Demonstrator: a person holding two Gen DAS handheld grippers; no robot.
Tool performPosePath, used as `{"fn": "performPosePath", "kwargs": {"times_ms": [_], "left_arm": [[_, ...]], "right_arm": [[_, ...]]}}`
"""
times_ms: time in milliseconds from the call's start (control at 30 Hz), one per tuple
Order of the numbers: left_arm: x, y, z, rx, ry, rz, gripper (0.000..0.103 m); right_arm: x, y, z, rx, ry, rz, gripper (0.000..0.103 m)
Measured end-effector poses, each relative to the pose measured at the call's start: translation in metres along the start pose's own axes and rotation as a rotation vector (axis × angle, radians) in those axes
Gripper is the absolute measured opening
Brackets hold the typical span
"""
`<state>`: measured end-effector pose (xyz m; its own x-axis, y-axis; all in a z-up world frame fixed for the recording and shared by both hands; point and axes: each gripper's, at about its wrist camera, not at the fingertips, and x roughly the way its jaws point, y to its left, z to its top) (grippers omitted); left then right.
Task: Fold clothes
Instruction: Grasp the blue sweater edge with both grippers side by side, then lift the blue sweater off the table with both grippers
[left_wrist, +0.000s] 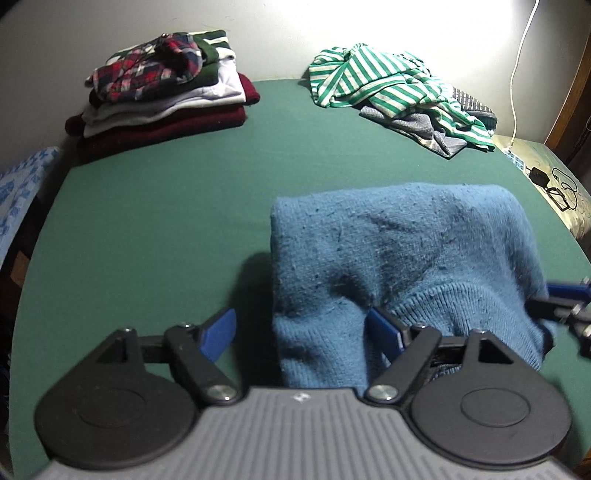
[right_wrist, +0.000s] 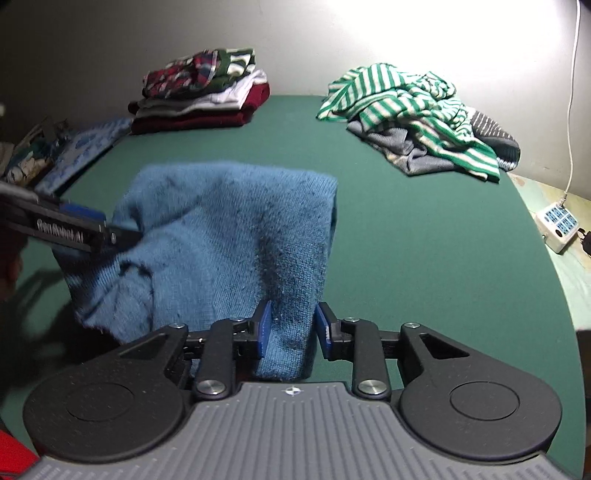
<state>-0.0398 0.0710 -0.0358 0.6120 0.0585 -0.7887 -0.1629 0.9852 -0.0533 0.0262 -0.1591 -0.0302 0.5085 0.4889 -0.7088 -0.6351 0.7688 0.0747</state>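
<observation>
A blue knit sweater (left_wrist: 399, 258) lies folded on the green table cover (left_wrist: 166, 206). My left gripper (left_wrist: 303, 334) stands open and wide over the sweater's near left corner. One finger (left_wrist: 221, 336) is out over the green cover and the other (left_wrist: 384, 332) rests on the knit, so neither pad presses it. In the right wrist view this left gripper (right_wrist: 122, 232) reaches in at the sweater's (right_wrist: 229, 229) left edge. My right gripper (right_wrist: 293, 328) has its blue pads closed on the sweater's near right edge fold. It also shows at the right edge of the left wrist view, right gripper (left_wrist: 554, 302).
A stack of folded clothes (left_wrist: 166, 96) topped by a plaid shirt sits at the far left. A heap of unfolded clothes (left_wrist: 399, 92) with a green-striped shirt lies at the far right. A power strip (right_wrist: 557, 225) and its white cable (right_wrist: 572, 110) sit beyond the right edge.
</observation>
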Motion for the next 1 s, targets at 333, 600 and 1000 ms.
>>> {"fn": "performPosePath", "kwargs": {"times_ms": [333, 600, 1000], "left_arm": [[0.004, -0.001, 0.009, 0.048, 0.030, 0.025, 0.091], [0.008, 0.003, 0.012, 0.040, 0.043, 0.013, 0.096], [0.010, -0.001, 0.011, 0.070, 0.003, -0.006, 0.098]], "right_arm": [[0.005, 0.007, 0.055, 0.024, -0.187, -0.051, 0.031], [0.051, 0.016, 0.066, -0.010, -0.171, -0.077, 0.030], [0.075, -0.004, 0.044, 0.063, -0.133, -0.067, 0.030]]}}
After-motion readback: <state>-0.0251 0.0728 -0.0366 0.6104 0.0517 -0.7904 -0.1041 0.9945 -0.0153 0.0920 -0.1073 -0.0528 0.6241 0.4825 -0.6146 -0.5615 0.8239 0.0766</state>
